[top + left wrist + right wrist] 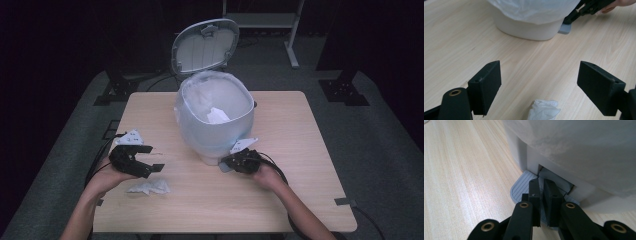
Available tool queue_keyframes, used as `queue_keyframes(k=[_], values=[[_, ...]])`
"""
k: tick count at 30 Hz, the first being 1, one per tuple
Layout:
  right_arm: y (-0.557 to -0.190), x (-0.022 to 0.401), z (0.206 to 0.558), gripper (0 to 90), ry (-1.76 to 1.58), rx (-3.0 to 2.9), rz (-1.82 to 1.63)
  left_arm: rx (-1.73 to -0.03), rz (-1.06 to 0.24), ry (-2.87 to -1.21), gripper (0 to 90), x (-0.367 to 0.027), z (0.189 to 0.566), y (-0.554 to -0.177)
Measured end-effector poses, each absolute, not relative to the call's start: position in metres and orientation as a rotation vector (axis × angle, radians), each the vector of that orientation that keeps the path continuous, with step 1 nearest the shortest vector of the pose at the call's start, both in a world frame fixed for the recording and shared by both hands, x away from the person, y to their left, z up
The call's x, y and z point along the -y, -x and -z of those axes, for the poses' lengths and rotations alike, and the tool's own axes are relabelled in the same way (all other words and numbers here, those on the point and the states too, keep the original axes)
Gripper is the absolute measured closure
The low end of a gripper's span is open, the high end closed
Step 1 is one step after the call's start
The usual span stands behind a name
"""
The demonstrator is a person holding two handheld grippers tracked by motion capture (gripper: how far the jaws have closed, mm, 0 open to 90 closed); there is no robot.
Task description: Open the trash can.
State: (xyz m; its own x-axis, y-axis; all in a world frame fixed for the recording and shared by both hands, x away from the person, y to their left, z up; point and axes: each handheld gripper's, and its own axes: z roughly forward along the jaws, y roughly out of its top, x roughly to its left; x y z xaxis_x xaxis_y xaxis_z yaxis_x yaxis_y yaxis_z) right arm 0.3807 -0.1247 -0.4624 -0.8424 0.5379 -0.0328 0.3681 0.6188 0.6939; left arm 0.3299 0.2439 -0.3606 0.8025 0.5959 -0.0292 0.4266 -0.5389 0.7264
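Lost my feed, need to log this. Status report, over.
Left gripper open above crumpled tissue. Right gripper shut, pressing bin pedal; lid up. Nothing in the way.

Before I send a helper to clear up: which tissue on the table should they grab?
Start at the white pedal bin mid-table, lid up. The crumpled tissue lies on bare wood near the front edge, under the left gripper; the other paper sits inside the bin.

We see a crumpled white paper tissue (148, 187) | lying loose on the pale wooden counter (300, 150), near its front left | we see a white plastic pedal bin (216, 120), upright mid-counter, lid (205, 45) raised, clear bag lining it, white scrap inside | grey ribbed foot pedal (520, 188) at its base, pressed low.
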Motion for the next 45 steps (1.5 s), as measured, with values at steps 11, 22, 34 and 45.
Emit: queue_keyframes(k=[11,22,34,45], values=[[-0.38,0.124,0.462,84.2,-0.744,-2.607,-1.03,-0.768,-0.307,-2.208,18.7,-0.248,0.379,-0.321],[-0.38,0.124,0.462,84.2,-0.746,-2.604,-1.031,-0.79,-0.308,-2.222,19.1,-0.253,0.395,-0.314],[-0.38,0.124,0.462,84.2,-0.746,-2.603,-1.032,-0.799,-0.295,-2.255,22.2,-0.257,0.415,-0.309],[-0.38,0.124,0.462,84.2,-0.738,-2.608,-1.026,-0.826,-0.285,-2.276,22.3,-0.261,0.43,-0.305]])
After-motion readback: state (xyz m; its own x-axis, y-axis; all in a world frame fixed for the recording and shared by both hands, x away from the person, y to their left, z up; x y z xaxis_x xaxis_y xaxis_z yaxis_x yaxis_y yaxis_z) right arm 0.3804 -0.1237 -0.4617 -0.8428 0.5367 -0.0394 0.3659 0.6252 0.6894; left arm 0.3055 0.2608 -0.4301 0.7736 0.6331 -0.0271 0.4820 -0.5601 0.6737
